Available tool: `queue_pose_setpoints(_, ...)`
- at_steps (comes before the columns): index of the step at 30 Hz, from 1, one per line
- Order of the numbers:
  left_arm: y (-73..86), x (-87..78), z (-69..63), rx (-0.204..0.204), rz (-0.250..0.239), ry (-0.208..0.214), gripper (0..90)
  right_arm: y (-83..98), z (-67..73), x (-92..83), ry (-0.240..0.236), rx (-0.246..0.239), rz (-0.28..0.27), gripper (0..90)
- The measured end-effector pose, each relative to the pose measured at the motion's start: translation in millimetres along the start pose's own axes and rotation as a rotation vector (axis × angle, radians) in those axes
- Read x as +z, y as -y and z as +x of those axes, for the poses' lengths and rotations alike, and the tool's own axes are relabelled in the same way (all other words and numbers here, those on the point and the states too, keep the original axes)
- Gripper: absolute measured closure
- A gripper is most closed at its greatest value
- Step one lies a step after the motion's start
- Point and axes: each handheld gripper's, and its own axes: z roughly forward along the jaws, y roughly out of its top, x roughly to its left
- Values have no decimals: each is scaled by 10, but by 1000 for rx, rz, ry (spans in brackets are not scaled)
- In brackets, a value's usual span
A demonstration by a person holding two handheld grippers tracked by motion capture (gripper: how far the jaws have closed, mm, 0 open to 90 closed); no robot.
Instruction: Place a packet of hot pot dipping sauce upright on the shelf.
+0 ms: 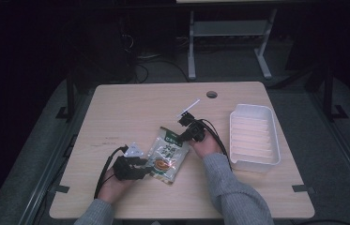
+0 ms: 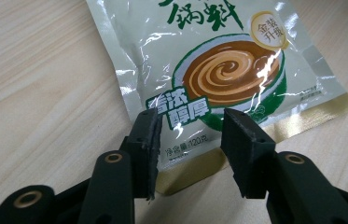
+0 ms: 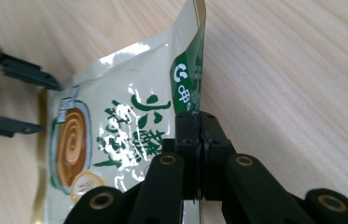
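A shiny pale-green sauce packet (image 1: 165,154) with a picture of a brown swirled bowl lies on the wooden table (image 1: 130,103), a little toward the near edge from the middle, running from near left to far right.

The right gripper (image 1: 185,132) is at the packet's far end. In the right gripper view its jaws are pressed together on the packet's green-printed edge (image 3: 191,79), which stands up folded between them while the rest of the packet lies flat.

The left gripper (image 1: 144,165) is at the packet's near end. In the left gripper view its jaws stand apart, one on each side of the gold-trimmed bottom seam (image 2: 195,158); the pads (image 2: 149,135) do not press on the foil, and the packet lies flat on the wood between and beyond them. The same open jaws show at the left edge of the right gripper view (image 3: 17,95).

A white ridged tray (image 1: 254,137) sits near the table's right edge, well apart from the packet and with nothing in it that can be made out. A round cable hole (image 1: 211,94) lies by the far edge. Nothing lies between the packet and the tray; black cables trail from each gripper back toward the person's grey sleeves (image 1: 231,187) at the near edge.
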Motion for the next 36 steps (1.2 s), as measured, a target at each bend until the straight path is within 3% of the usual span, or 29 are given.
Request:
queue_pose_setpoints(15,11,-125,58,-31,-88,9,380,25,138,-363,-74,-73,-83,890)
queue_pose_setpoints(20,16,-146,78,-49,-111,25,363,7,217,-419,-86,-108,-86,894)
queue_pose_setpoints(24,20,-160,92,-61,-126,31,347,-6,261,-469,-127,-120,-95,895)
queue_pose_setpoints(31,29,-188,126,-81,-145,56,327,-65,402,-613,-196,-185,-115,894)
queue_pose_setpoints(36,20,-206,125,-86,-167,96,326,-123,531,-725,-229,-245,-114,895)
